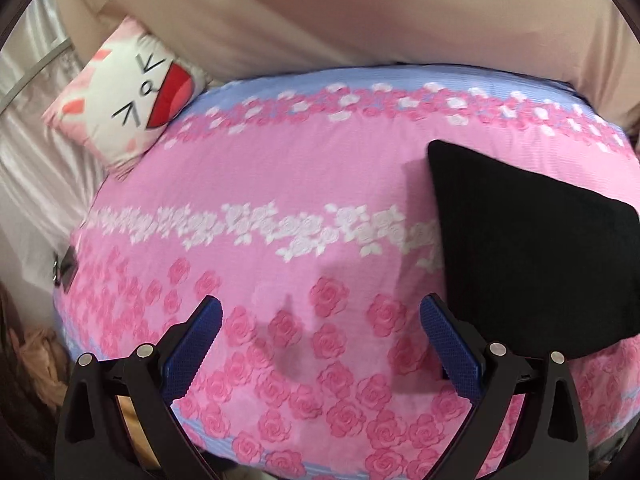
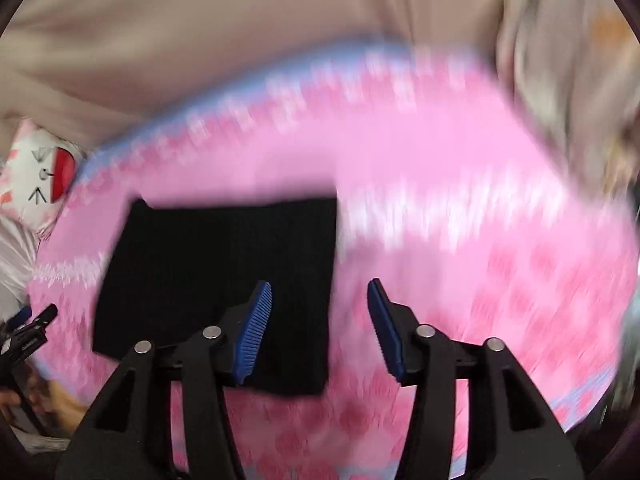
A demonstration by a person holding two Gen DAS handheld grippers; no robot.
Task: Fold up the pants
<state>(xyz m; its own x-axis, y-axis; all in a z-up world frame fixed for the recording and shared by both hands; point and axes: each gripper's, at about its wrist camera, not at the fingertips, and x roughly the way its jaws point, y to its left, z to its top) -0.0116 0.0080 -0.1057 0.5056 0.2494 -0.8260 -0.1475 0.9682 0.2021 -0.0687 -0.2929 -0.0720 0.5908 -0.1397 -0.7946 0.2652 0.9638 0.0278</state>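
The black pants [image 1: 532,248] lie folded into a flat rectangle on the pink rose-print bed cover [image 1: 280,184]. In the left wrist view they are at the right, just beyond my right-hand finger. My left gripper [image 1: 320,312] is open and empty above the cover, left of the pants. In the right wrist view, which is motion-blurred, the pants [image 2: 208,272] lie left of centre. My right gripper [image 2: 319,294] is open and empty, above the pants' right edge. The left gripper [image 2: 28,328] shows at the far left edge of that view.
A cartoon-face cushion [image 1: 132,96] lies at the bed's far left corner, also seen in the right wrist view [image 2: 40,176]. A beige padded headboard [image 1: 320,20] runs behind the bed. Pale satin fabric [image 1: 36,168] lies left of it. A small dark object [image 1: 66,270] sits at the cover's left edge.
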